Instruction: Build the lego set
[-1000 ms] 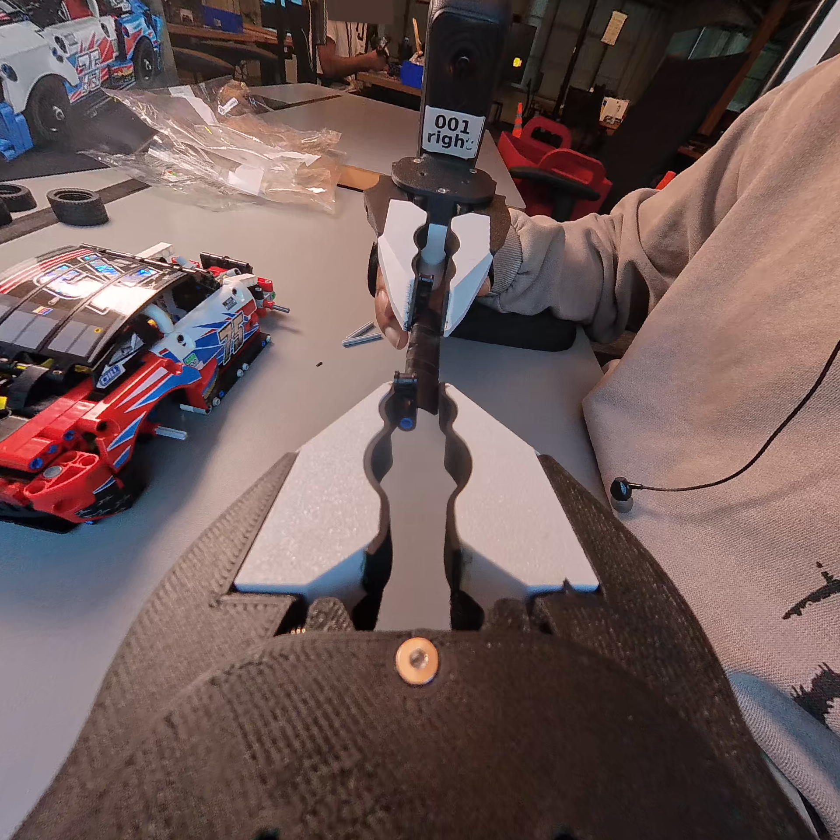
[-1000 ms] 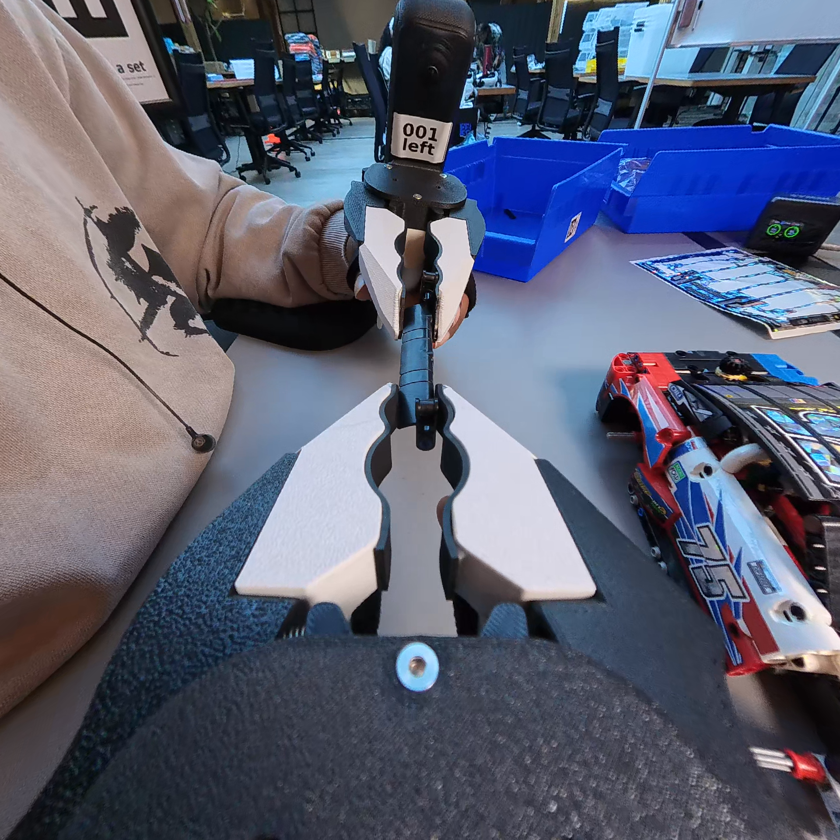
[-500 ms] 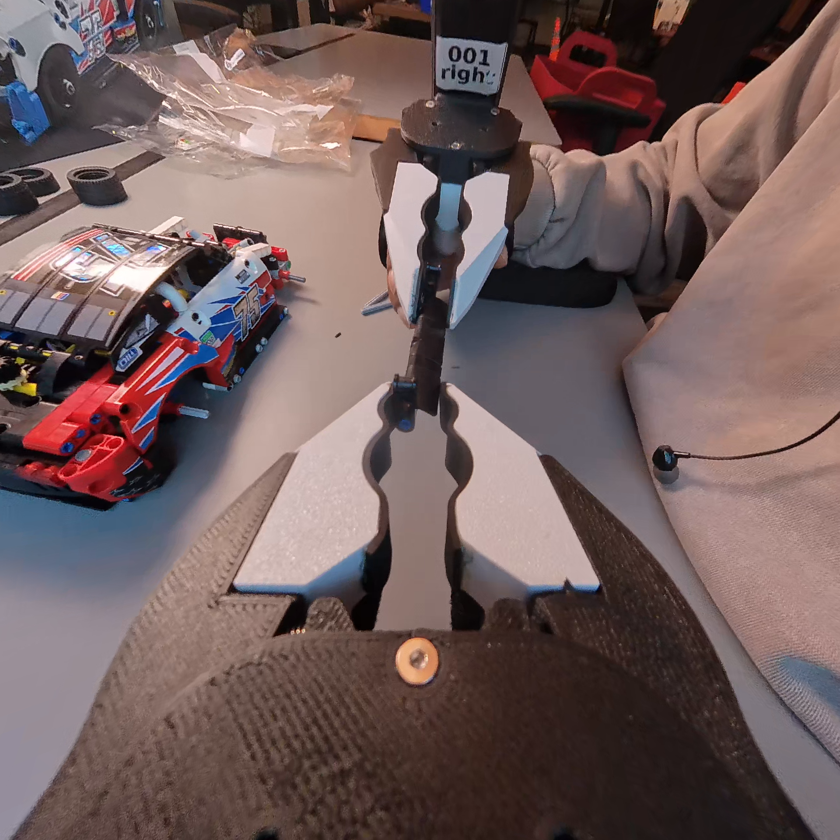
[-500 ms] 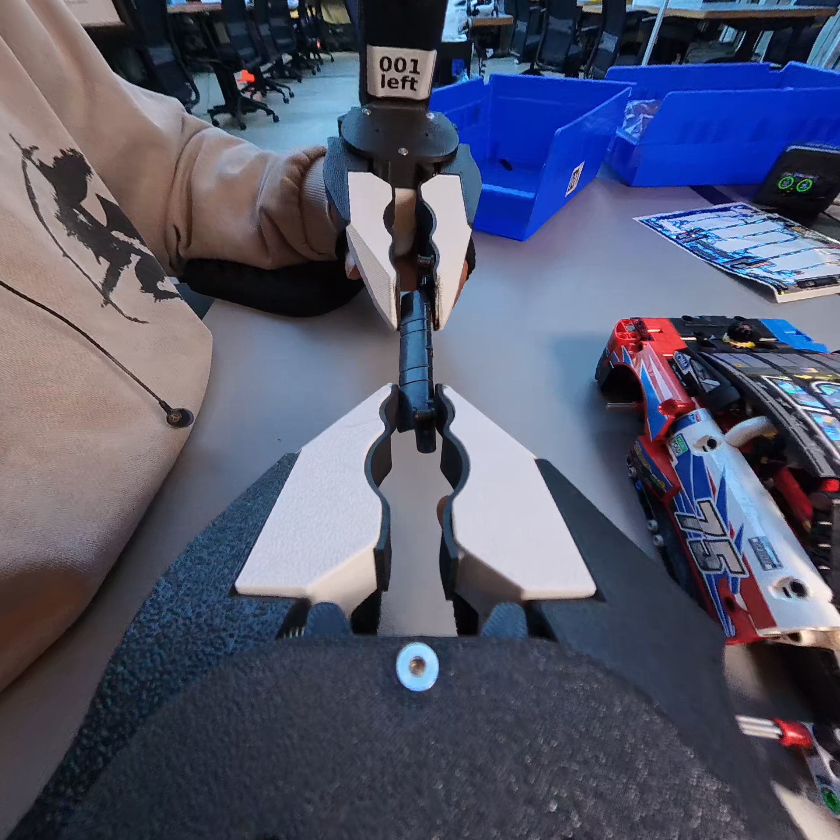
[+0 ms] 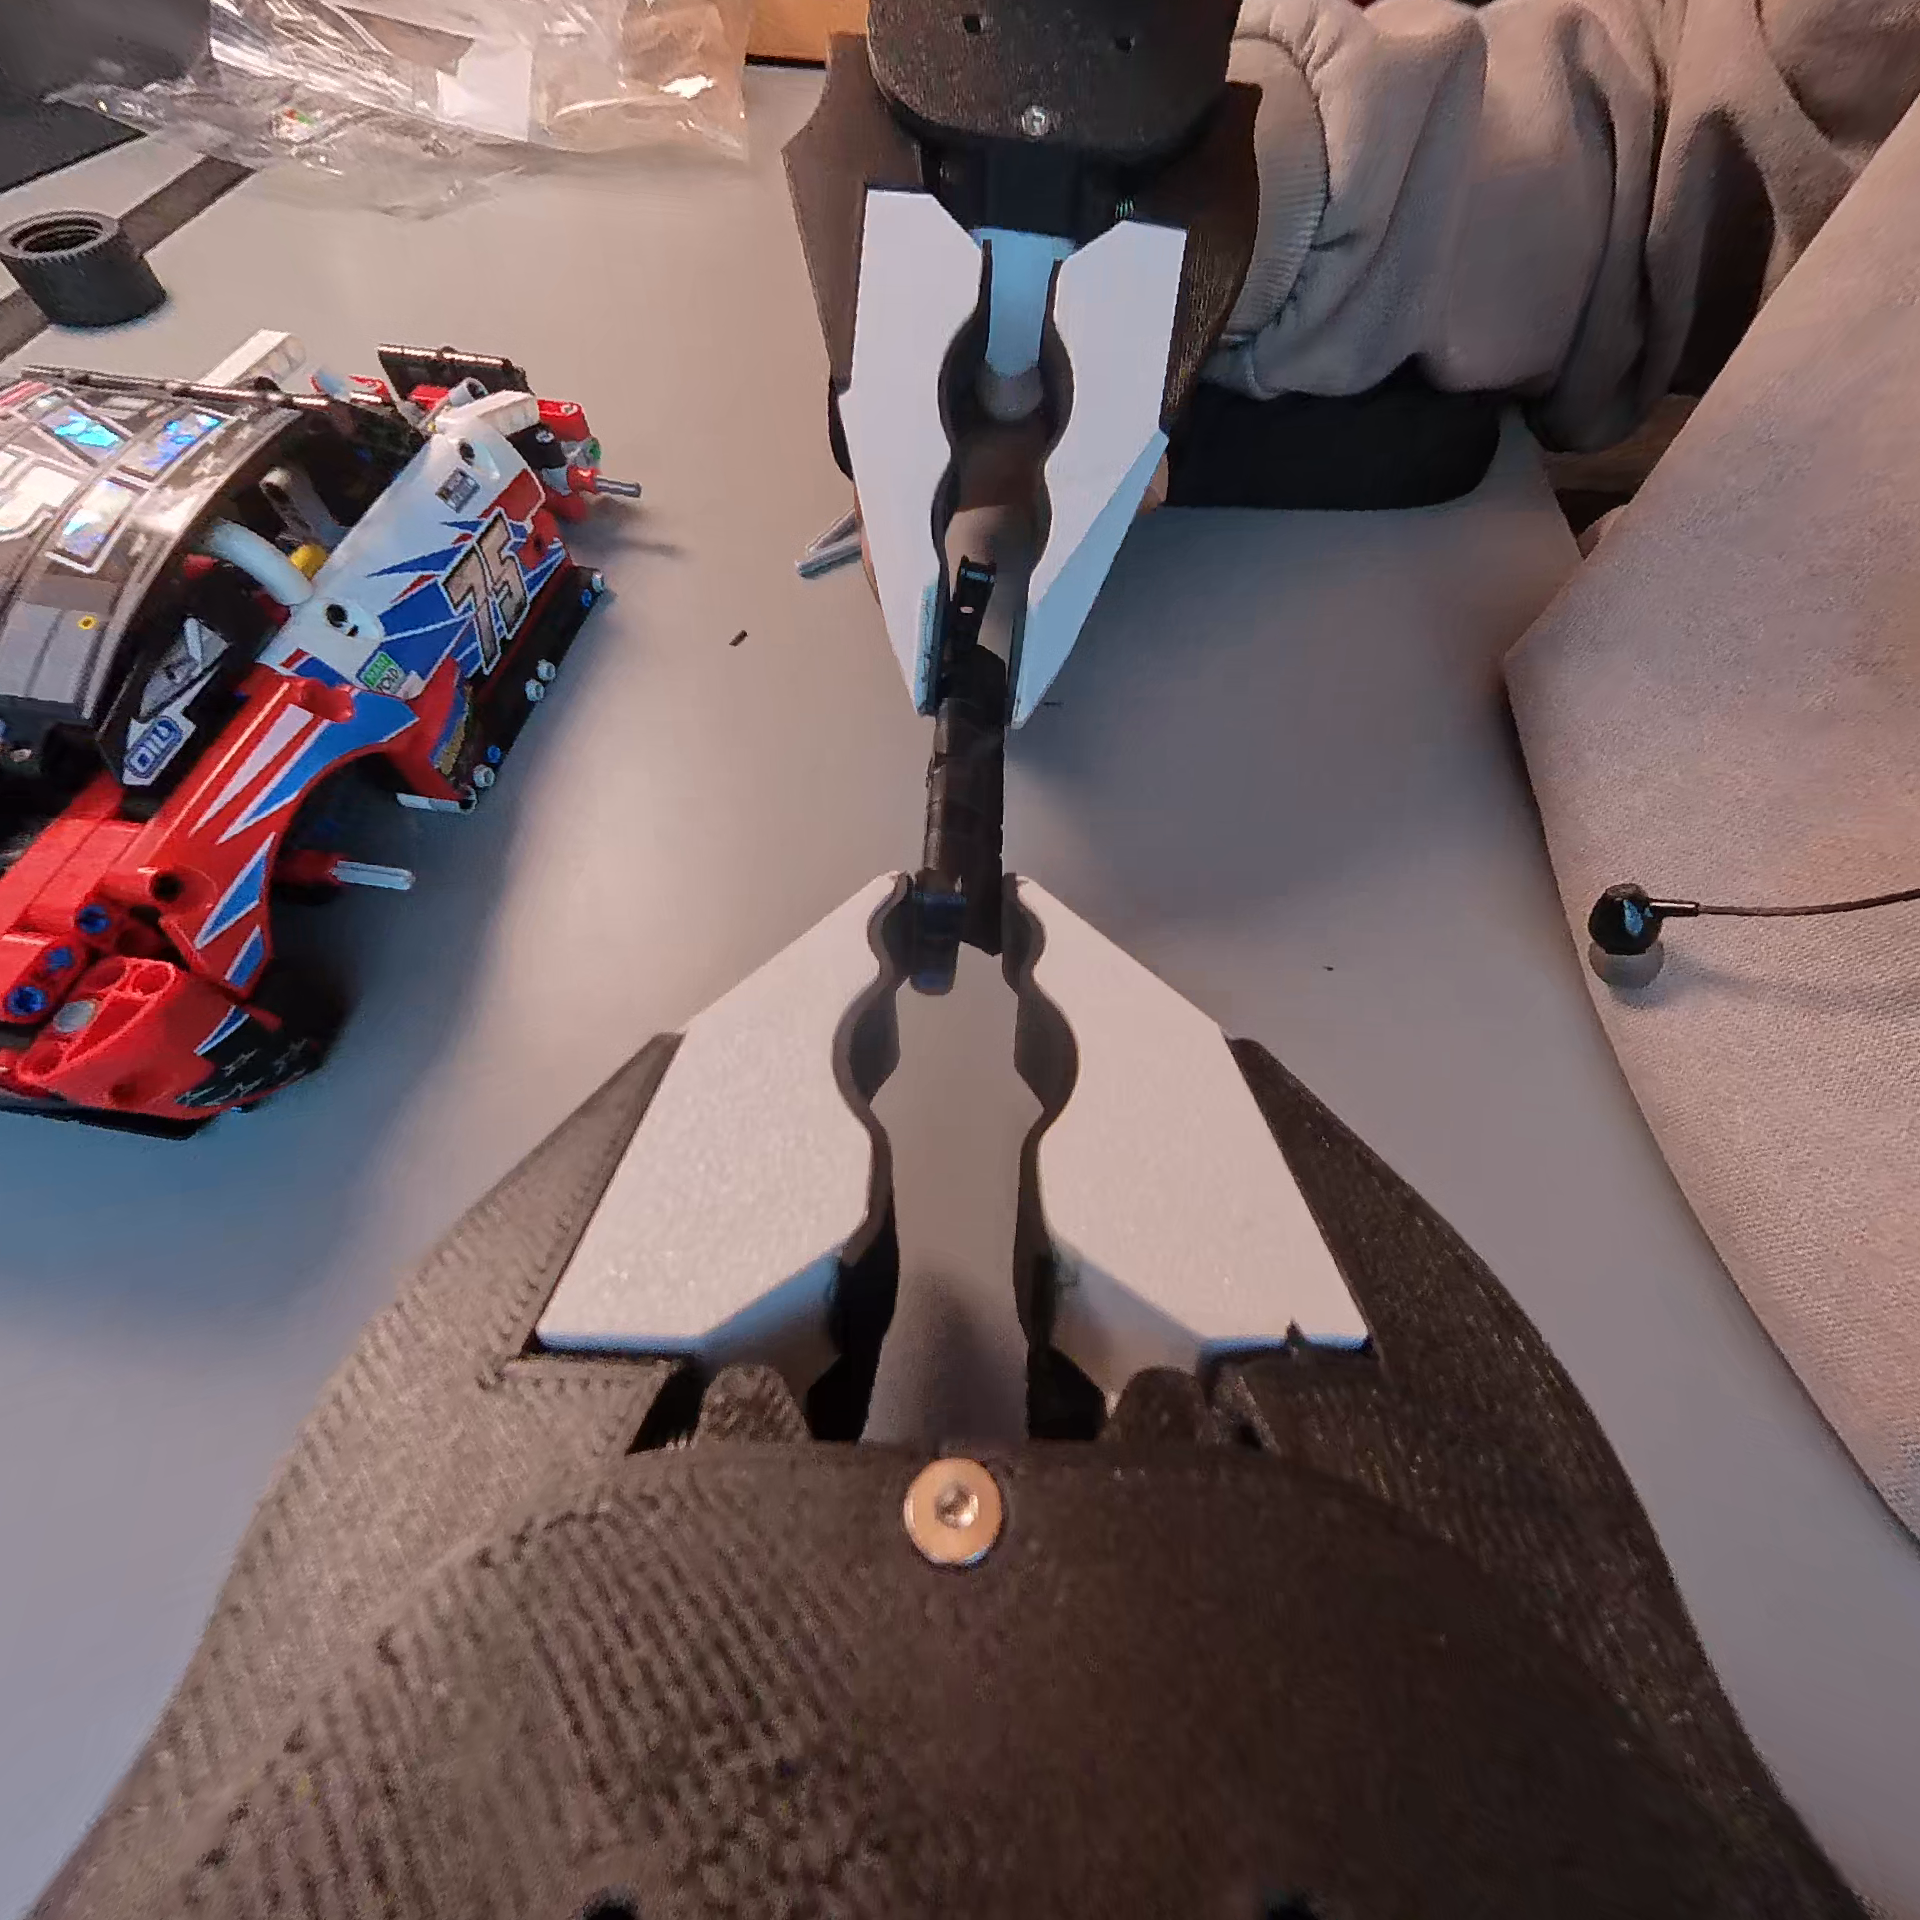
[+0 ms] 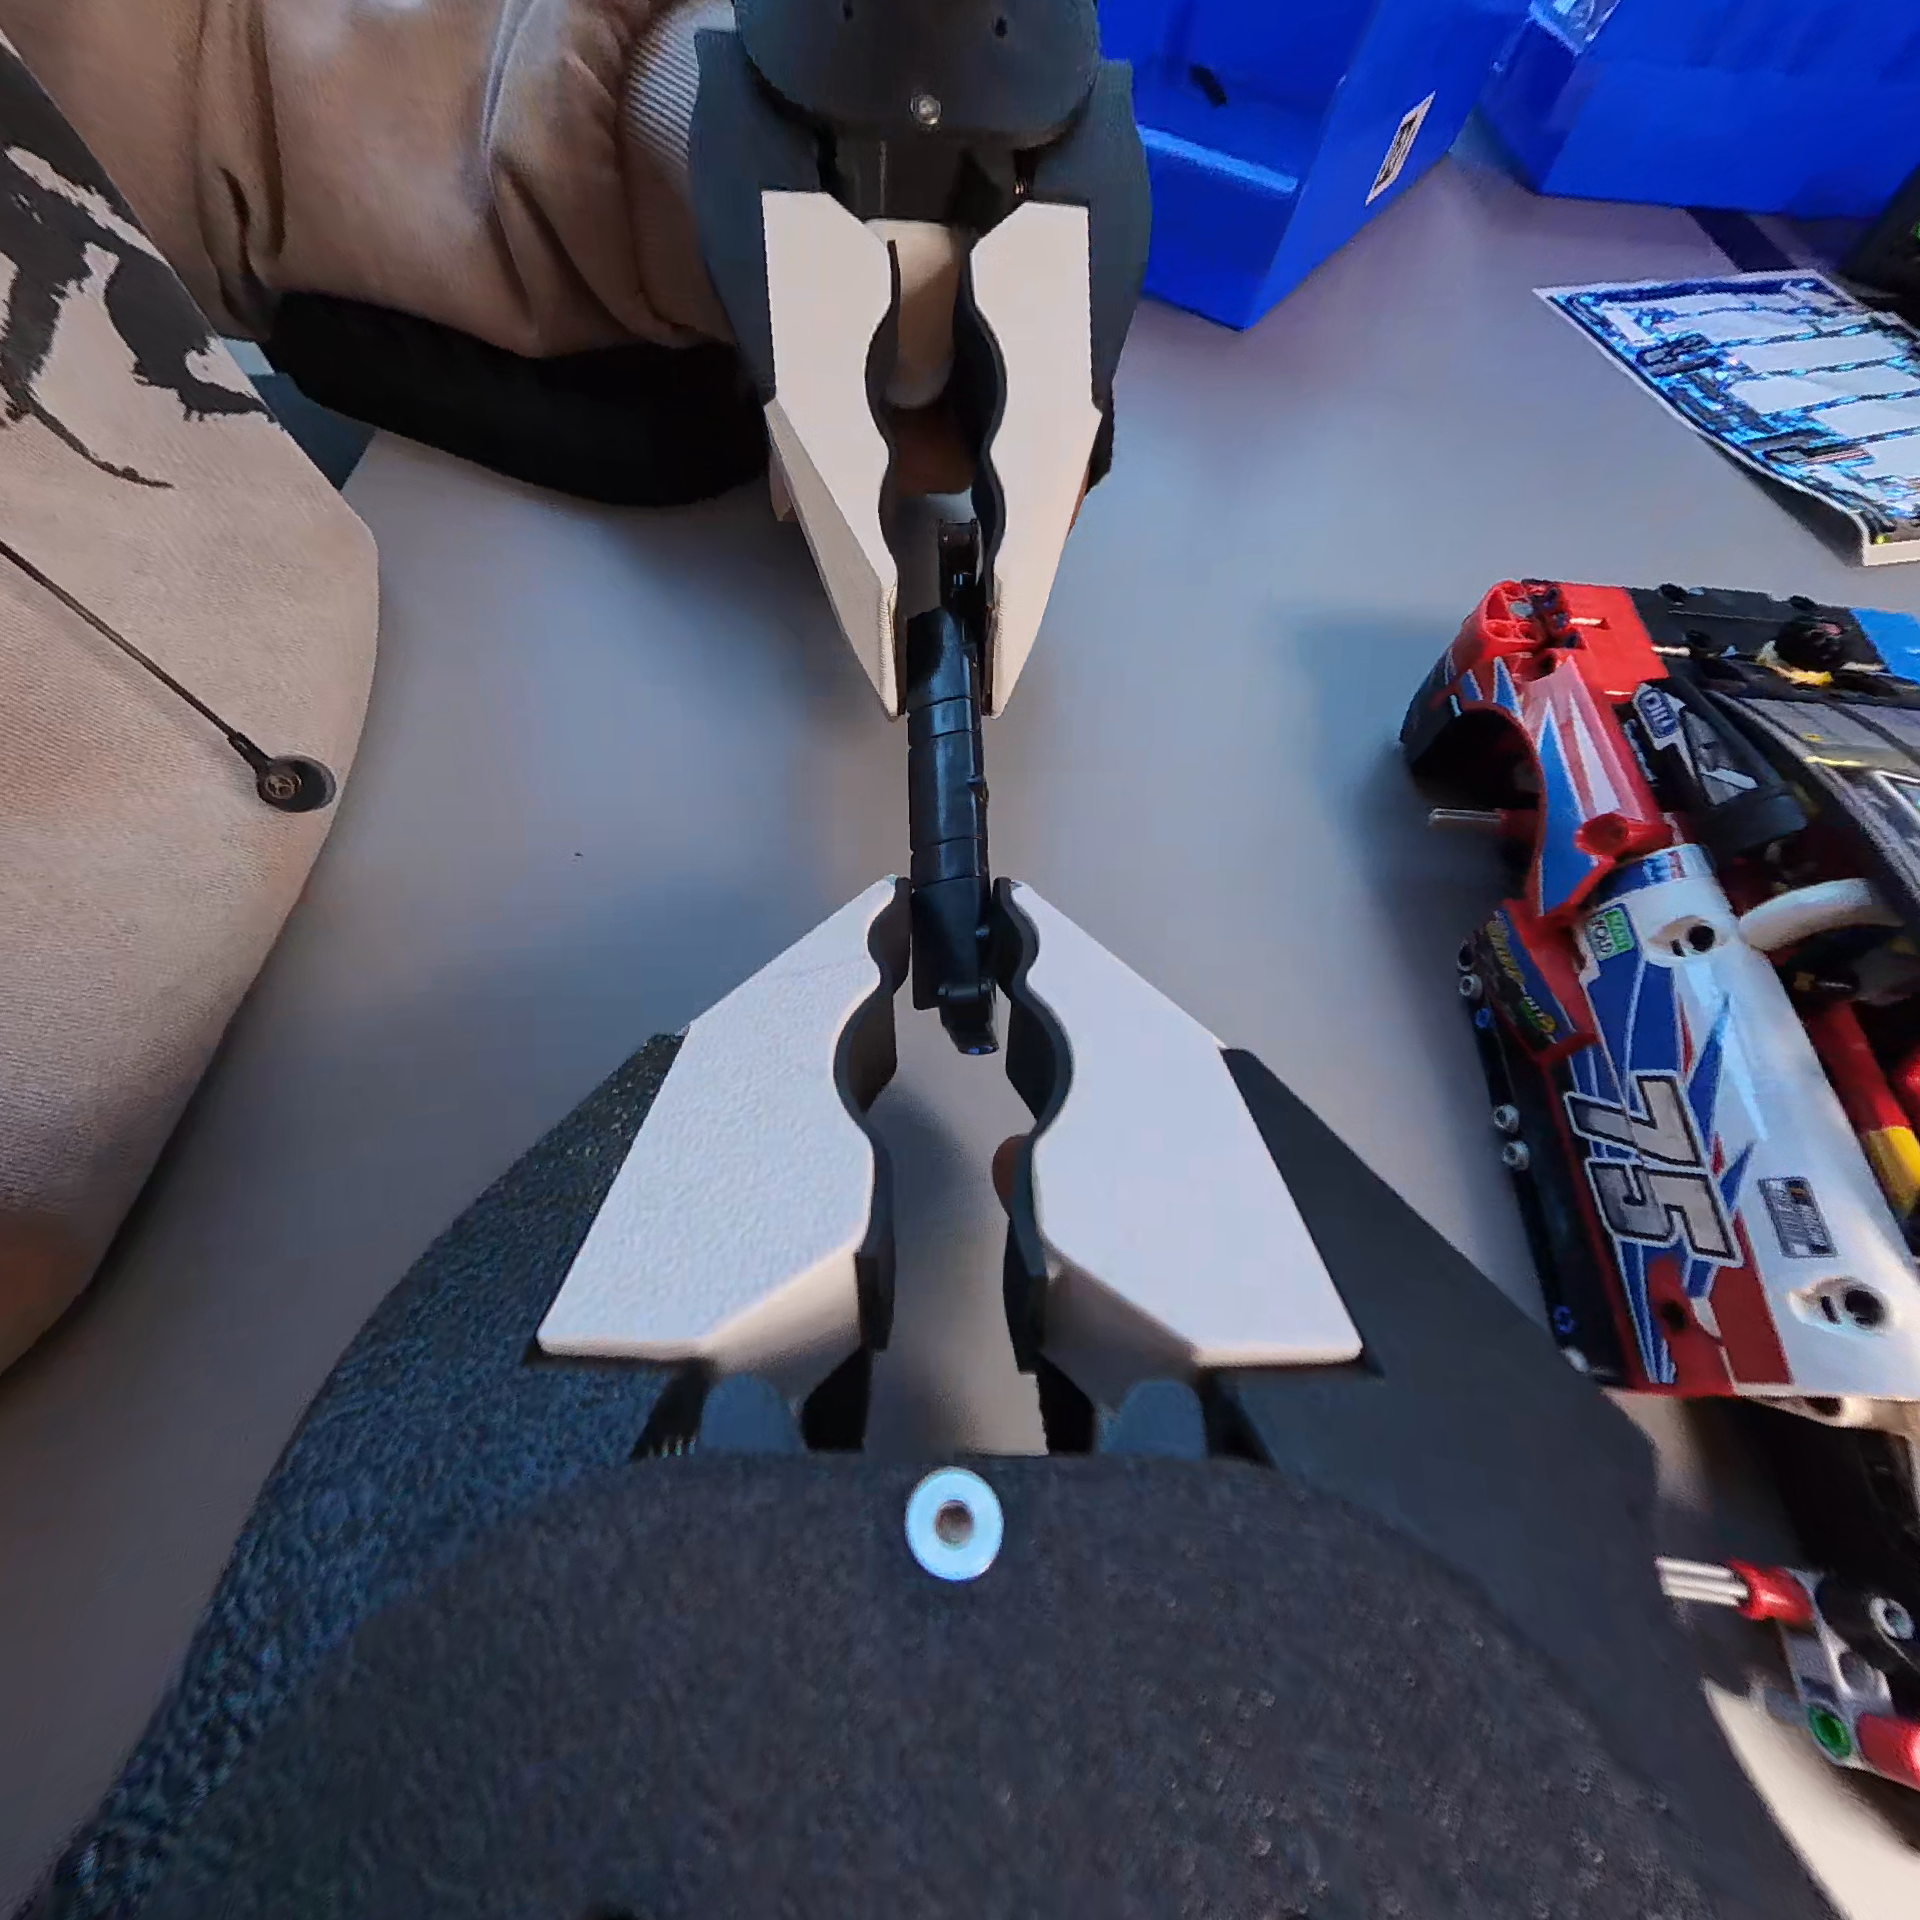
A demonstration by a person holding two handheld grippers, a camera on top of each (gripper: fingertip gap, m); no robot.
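Fingertips of the left gripper (image 5: 948,891) and right gripper (image 6: 948,891) each clamp one end of the black lego beam (image 5: 961,790), its long axis spanning straight between them.

black lego beam (image 6: 945,821) between right claw (image 6: 948,935) and left claw (image 6: 940,665)

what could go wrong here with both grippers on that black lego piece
1. The slim black lego beam is pinched only by the tips of the left gripper and right gripper, so it could twist or slip out.
2. It hangs above the grey table; a dropped piece could bounce away.
3. The red, white and blue lego race car sits close by and might get bumped.
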